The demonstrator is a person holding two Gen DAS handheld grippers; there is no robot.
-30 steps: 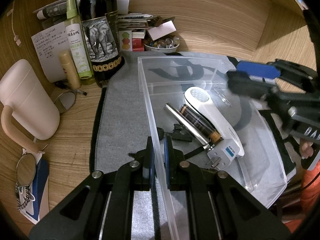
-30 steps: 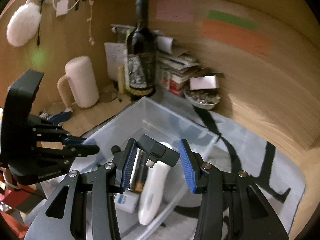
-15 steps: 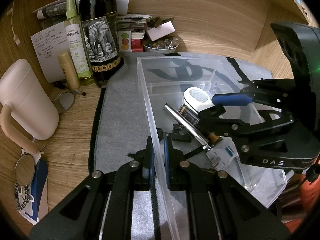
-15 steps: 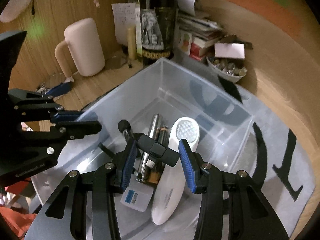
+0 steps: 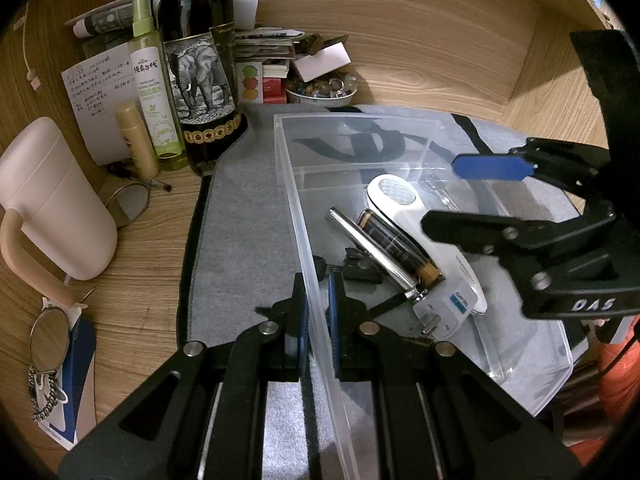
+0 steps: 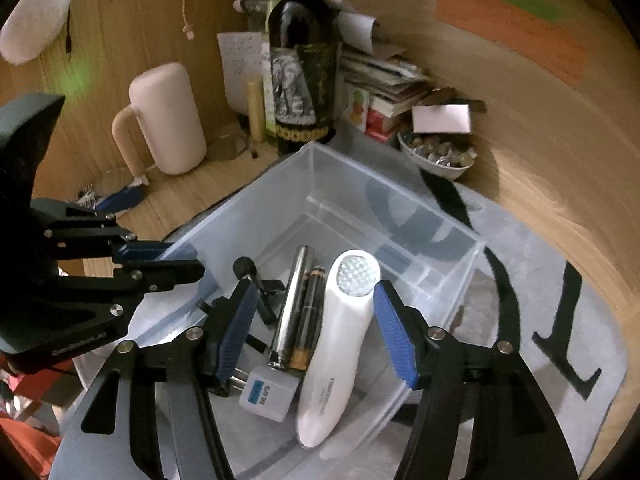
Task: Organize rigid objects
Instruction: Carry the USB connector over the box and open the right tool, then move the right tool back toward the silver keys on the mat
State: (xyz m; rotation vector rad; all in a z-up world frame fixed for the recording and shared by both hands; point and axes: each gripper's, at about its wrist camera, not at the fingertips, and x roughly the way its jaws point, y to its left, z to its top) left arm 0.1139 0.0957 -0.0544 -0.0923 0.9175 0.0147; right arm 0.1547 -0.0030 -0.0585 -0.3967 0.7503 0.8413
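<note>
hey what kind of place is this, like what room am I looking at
Probably a home desk nook or wooden shelf corner, not a workshop. A wine bottle, a stack of books and papers and handwritten notes crowd the wooden back wall, beside a clear plastic bin on a grey mat.

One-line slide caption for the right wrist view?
Open right gripper above the bin, over torch and battery.

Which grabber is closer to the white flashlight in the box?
Right. The right gripper hangs open over the white flashlight, fingers either side. The left gripper is off at the clear box wall, clamping it.
</note>
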